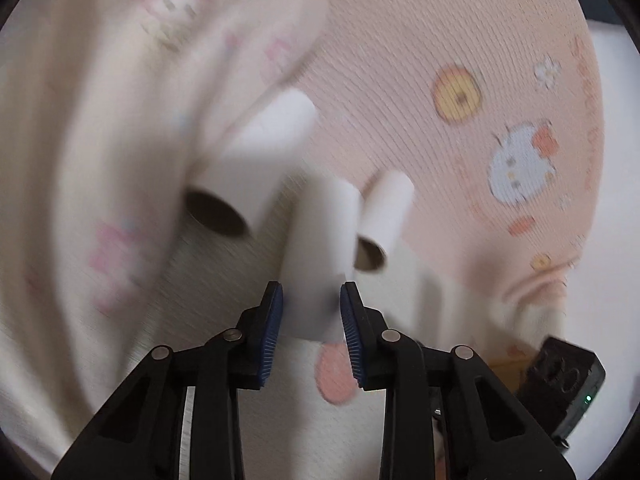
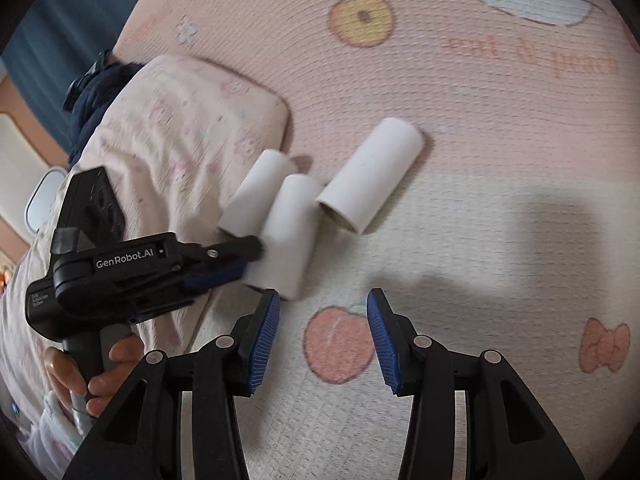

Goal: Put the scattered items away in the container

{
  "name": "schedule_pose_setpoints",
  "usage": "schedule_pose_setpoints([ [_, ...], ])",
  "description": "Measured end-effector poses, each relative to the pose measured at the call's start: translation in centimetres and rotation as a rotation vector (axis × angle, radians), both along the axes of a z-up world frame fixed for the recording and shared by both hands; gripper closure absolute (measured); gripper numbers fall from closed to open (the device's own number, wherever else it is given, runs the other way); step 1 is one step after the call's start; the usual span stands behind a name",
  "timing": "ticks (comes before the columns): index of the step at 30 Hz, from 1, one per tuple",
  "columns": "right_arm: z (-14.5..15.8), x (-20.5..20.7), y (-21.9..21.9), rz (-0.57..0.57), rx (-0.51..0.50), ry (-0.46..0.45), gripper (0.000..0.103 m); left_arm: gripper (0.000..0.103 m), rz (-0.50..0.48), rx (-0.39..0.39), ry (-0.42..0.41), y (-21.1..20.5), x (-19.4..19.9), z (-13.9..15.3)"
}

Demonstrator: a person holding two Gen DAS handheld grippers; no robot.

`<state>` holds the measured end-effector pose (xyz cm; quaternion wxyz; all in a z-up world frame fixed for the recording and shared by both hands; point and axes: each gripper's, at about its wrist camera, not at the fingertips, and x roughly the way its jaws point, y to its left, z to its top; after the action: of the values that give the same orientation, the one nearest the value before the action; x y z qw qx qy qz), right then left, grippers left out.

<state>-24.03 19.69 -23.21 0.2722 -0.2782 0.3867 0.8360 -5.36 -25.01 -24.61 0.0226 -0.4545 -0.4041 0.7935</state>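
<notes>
Left gripper clamped on middle white tube, out in the middle of the pink printed mat by the pillow's corner. Right gripper part-open, empty, above a peach print. Two more tubes alongside.

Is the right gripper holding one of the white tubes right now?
No. In the right wrist view the right gripper has only the mat between its jaws; the white tubes lie beyond.

Left gripper angled downward, blue pads pressed on white tube; bare hand wraps its handle. Right gripper angled downward, jaws parted, empty
</notes>
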Motion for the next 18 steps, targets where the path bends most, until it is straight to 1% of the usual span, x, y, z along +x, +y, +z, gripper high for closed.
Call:
schedule_pose_setpoints([
  [3,-0.6,-0.8,-0.1,0.020,0.003,-0.002,0.060,0.070,-0.008,0.004,0.009,0.7,-0.1,0.0],
  [5,-1.1,-1.1,0.0,0.022,0.005,-0.019,0.060,0.070,-0.007,0.033,0.014,0.9,-0.1,-0.2],
  [8,-1.6,-1.0,0.2,0.029,0.004,-0.012,0.060,0.070,0.006,0.063,0.016,1.0,-0.1,-0.5],
  [10,-1.7,-0.8,0.3,0.027,0.003,-0.003,0.060,0.063,0.034,0.053,0.002,0.8,-0.1,-0.7],
  [11,-1.9,-0.8,0.5,0.027,-0.005,0.007,0.060,0.053,0.058,0.054,-0.005,0.7,-0.2,-0.9],
  [12,-2.0,-0.9,0.7,0.028,-0.010,0.012,0.060,0.049,0.080,0.063,-0.004,0.5,-0.2,-1.0],
  [13,-2.1,-1.0,0.9,0.028,-0.013,0.015,0.060,0.049,0.105,0.089,0.004,0.2,-0.1,-1.1],
  [15,-2.3,-1.3,1.2,0.035,-0.020,0.015,0.060,0.049,0.124,0.155,0.025,-0.2,-0.2,-1.4],
  [17,-2.5,-1.7,1.2,0.052,-0.028,0.012,0.060,0.051,0.140,0.173,0.012,-0.4,-0.4,-1.7],
  [18,-2.5,-1.9,1.2,0.056,-0.028,0.013,0.060,0.063,0.144,0.167,-0.005,-0.4,-0.6,-1.9],
])
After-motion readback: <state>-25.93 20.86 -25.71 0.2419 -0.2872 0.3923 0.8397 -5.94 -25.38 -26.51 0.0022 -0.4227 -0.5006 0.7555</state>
